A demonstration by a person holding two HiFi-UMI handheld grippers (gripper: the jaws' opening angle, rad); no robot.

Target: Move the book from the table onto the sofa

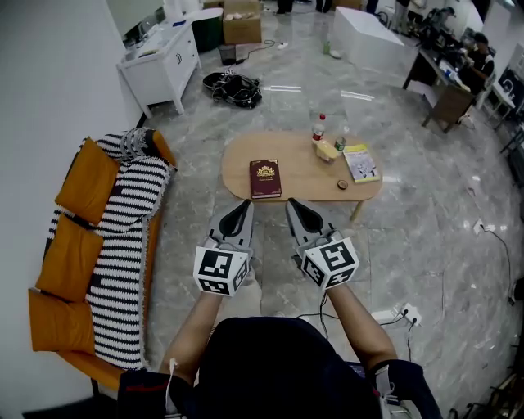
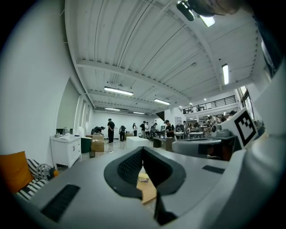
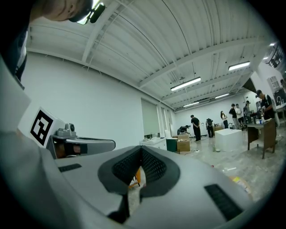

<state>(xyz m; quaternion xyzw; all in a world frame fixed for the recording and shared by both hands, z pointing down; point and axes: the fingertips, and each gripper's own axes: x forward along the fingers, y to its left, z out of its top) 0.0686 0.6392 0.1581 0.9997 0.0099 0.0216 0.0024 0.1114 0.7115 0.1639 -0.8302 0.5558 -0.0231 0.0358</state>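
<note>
Table (image 1: 303, 176): maroon book (image 1: 265, 178), capped bottle (image 1: 318, 127); cardboard box (image 1: 242, 24) beyond.

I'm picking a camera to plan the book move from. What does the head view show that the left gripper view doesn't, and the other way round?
Only the head view: the dark red book lying untouched on the oval table. Only the left gripper view: the ceiling lights. Both: the left hand-held gripper, shut and empty, the white cabinet and the orange-cushioned sofa.
</note>
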